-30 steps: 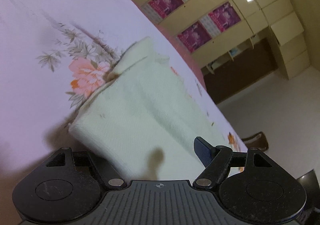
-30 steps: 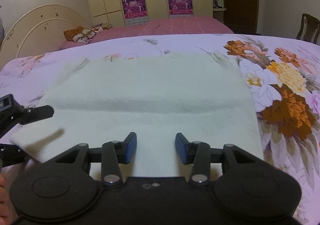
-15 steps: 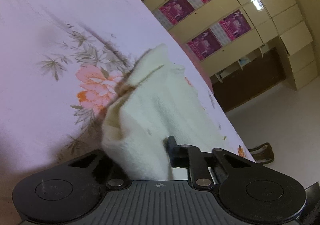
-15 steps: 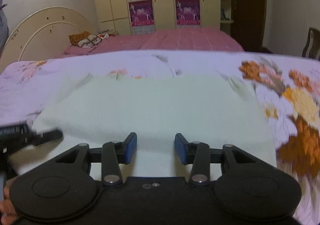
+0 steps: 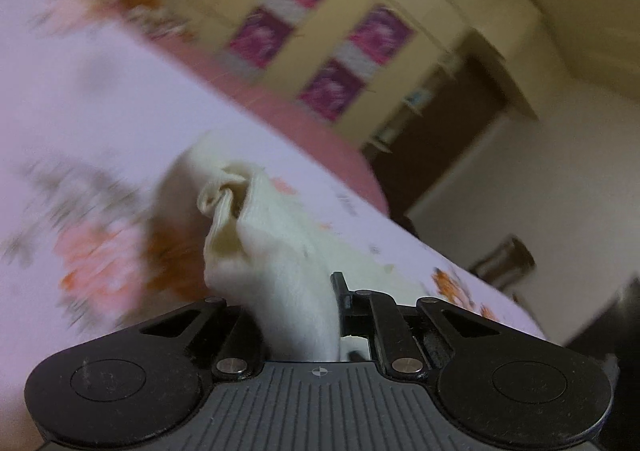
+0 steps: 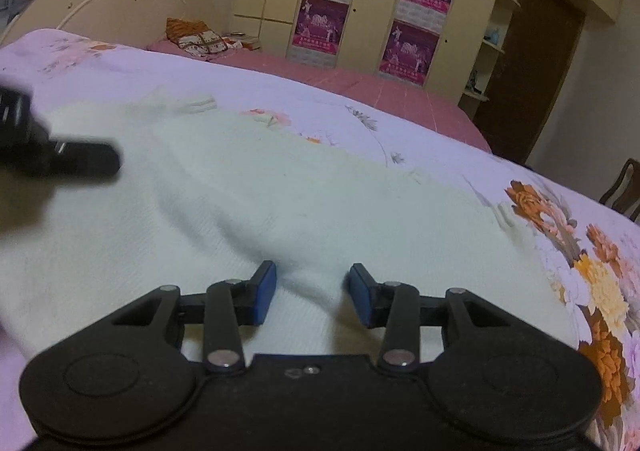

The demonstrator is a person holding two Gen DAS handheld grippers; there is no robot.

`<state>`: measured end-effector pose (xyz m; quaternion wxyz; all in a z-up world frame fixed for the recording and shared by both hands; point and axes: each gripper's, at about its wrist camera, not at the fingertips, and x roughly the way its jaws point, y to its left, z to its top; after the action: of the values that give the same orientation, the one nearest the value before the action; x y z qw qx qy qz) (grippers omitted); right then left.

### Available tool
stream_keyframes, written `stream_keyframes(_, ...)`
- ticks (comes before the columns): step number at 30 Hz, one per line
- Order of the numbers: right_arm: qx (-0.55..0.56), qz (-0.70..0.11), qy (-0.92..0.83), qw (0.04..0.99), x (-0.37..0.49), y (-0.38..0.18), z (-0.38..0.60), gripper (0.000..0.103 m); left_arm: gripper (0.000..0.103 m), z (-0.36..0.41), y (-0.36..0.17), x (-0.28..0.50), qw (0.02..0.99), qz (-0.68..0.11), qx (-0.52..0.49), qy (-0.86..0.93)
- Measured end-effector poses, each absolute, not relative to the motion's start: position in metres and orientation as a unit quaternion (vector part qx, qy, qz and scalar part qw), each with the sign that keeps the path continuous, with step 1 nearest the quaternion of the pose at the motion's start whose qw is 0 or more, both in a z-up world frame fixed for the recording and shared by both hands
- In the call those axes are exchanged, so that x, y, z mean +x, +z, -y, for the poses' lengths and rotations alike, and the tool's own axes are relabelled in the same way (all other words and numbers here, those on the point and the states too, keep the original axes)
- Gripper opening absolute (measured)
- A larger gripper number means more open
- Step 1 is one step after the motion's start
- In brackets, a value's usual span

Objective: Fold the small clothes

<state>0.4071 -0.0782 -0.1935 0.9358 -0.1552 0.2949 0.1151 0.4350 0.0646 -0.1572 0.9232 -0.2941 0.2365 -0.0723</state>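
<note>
Left tool [image 5: 296,315] tilts up, pinching the soft cream knitted cloth [image 5: 276,251] tight — right tool [image 6: 312,293] hangs low over it, fingers apart, on the flowery bed sheet [image 6: 460,155].

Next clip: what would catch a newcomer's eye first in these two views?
The cream garment spread wide over the floral bedsheet, one edge bunched up between the fingers of the left gripper. Beyond it, the magenta posters on the wardrobe doors stand out, while the right gripper hovers open over the cloth.
</note>
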Motion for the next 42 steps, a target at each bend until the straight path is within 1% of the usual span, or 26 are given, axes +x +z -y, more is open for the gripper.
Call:
stream_keyframes(3, -0.147, -0.293, 0.115, 0.938, 0.407, -0.193, 0.080, 0.042, 0.009, -0.036, -0.134, 0.454, 0.934, -0.234, -0.234, -0.135)
stream_keyframes(5, -0.121, -0.292, 0.119, 0.941, 0.406, -0.187, 0.088, 0.042, 0.009, -0.020, -0.128, 0.468, 0.932, -0.245, -0.210, -0.168)
stream_keyframes(6, -0.101, -0.290, 0.120, 0.944, 0.404, -0.184, 0.096, 0.038, 0.009, -0.012, -0.126, 0.474, 0.928, -0.252, -0.204, -0.183)
stream_keyframes(9, -0.070, -0.287, 0.110, 0.949, 0.389, -0.178, 0.127, 0.039, 0.009, 0.017, -0.126, 0.487, 0.915, -0.279, -0.177, -0.232)
stream_keyframes(13, 0.000, -0.322, 0.076, 0.944, 0.369, -0.180, 0.185, 0.039, 0.009, 0.049, -0.136, 0.494, 0.895, -0.316, -0.153, -0.274)
stream_keyframes(17, 0.047, -0.330, 0.063, 0.941, 0.351, -0.175, 0.221, 0.039, 0.010, 0.058, -0.141, 0.479, 0.886, -0.337, -0.142, -0.285)
stream_keyframes(21, 0.124, -0.335, 0.062, 0.932, 0.344, -0.171, 0.246, 0.041, 0.011, 0.051, -0.144, 0.431, 0.884, -0.353, -0.125, -0.280)
stream_keyframes(23, 0.151, -0.334, 0.066, 0.928, 0.343, -0.167, 0.253, 0.042, 0.027, 0.044, -0.148, 0.414, 0.886, -0.355, -0.121, -0.273)
stream_keyframes(24, 0.165, -0.333, 0.069, 0.926, 0.344, -0.164, 0.255, 0.043, 0.053, 0.038, -0.147, 0.406, 0.888, -0.352, -0.126, -0.268)
stream_keyframes(25, 0.179, -0.331, 0.073, 0.924, 0.347, -0.162, 0.259, 0.043, 0.075, 0.030, -0.141, 0.402, 0.894, -0.343, -0.133, -0.257)
stream_keyframes(26, 0.192, -0.328, 0.079, 0.922, 0.352, -0.159, 0.263, 0.045, 0.077, 0.022, -0.139, 0.396, 0.900, -0.331, -0.138, -0.246)
stream_keyframes(29, 0.213, -0.322, 0.099, 0.917, 0.366, -0.152, 0.259, 0.054, 0.077, 0.003, -0.128, 0.399, 0.915, -0.310, -0.144, -0.213)
stream_keyframes(33, 0.233, -0.327, 0.123, 0.908, 0.395, -0.148, 0.252, 0.056, 0.077, -0.017, -0.131, 0.423, 0.926, -0.308, -0.157, -0.150)
stream_keyframes(35, 0.240, -0.343, 0.129, 0.899, 0.416, -0.152, 0.251, 0.057, 0.077, -0.023, -0.136, 0.437, 0.928, -0.309, -0.167, -0.126)
stream_keyframes(37, 0.265, -0.347, 0.137, 0.889, 0.430, -0.154, 0.255, 0.058, 0.077, -0.029, -0.141, 0.448, 0.928, -0.309, -0.176, -0.109)
stream_keyframes(39, 0.270, -0.362, 0.140, 0.881, 0.444, -0.159, 0.255, 0.063, 0.077, -0.028, -0.149, 0.460, 0.928, -0.317, -0.169, -0.099)
stream_keyframes(41, 0.273, -0.380, 0.151, 0.871, 0.458, -0.167, 0.253, 0.063, 0.077, -0.023, -0.155, 0.470, 0.927, -0.324, -0.165, -0.098)
stream_keyframes(42, 0.275, -0.384, 0.159, 0.867, 0.463, -0.170, 0.251, 0.060, 0.077, -0.020, -0.158, 0.475, 0.926, -0.327, -0.161, -0.099)
